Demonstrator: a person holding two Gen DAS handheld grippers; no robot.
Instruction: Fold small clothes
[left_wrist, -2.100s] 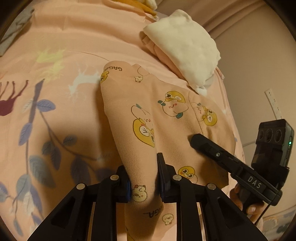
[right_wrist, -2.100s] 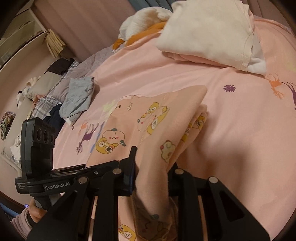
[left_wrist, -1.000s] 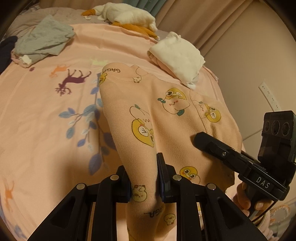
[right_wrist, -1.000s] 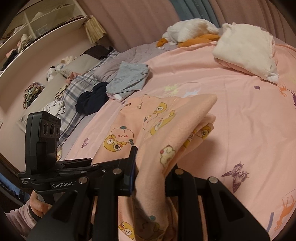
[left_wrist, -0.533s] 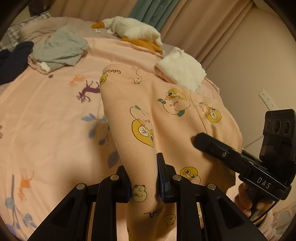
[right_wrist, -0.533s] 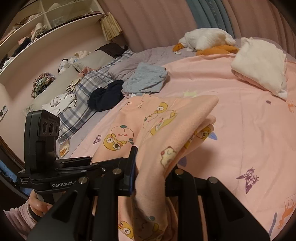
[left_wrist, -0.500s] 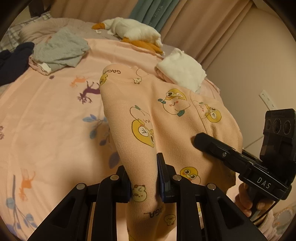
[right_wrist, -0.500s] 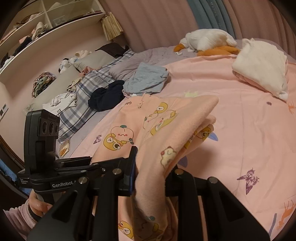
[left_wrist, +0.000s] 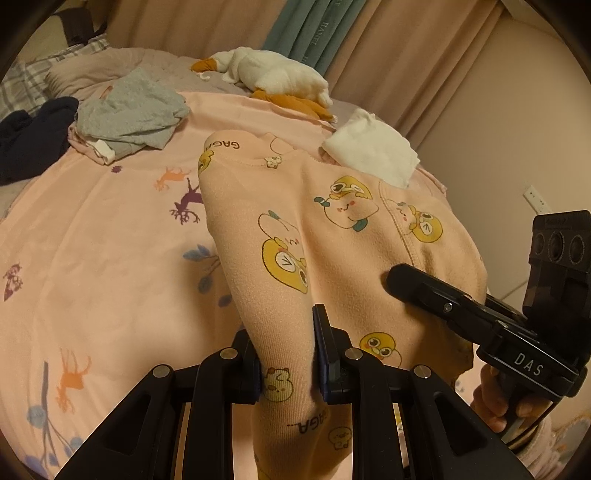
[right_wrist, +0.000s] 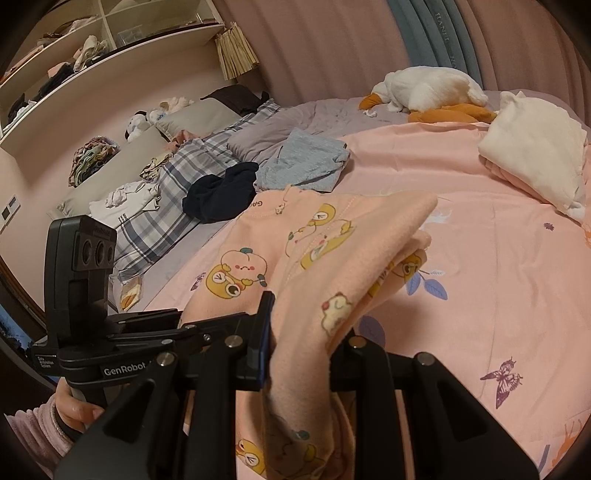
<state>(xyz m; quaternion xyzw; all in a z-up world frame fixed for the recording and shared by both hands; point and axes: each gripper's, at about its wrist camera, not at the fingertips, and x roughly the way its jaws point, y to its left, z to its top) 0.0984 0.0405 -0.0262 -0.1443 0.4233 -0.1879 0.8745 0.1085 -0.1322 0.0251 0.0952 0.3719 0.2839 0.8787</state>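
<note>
A small peach-pink garment (left_wrist: 332, 236) printed with yellow cartoon characters hangs stretched between my two grippers, lifted above the pink bedsheet (left_wrist: 92, 258). My left gripper (left_wrist: 286, 350) is shut on one edge of it. My right gripper (right_wrist: 301, 343) is shut on the other edge, where the cloth (right_wrist: 332, 258) bunches over the fingers. The right gripper also shows in the left wrist view (left_wrist: 461, 306), and the left gripper in the right wrist view (right_wrist: 122, 332).
On the bed lie a folded white-and-pink pile (left_wrist: 373, 151), a grey garment (left_wrist: 129, 110), a dark navy garment (right_wrist: 221, 192), a white and orange plush goose (left_wrist: 273, 77) and plaid bedding (right_wrist: 177, 192). Curtains (left_wrist: 369, 44) and shelves (right_wrist: 92, 48) stand behind.
Both grippers have risen with the garment, lifting it off the sheet; the bed and its piles now look farther away. Both grips are unchanged.
</note>
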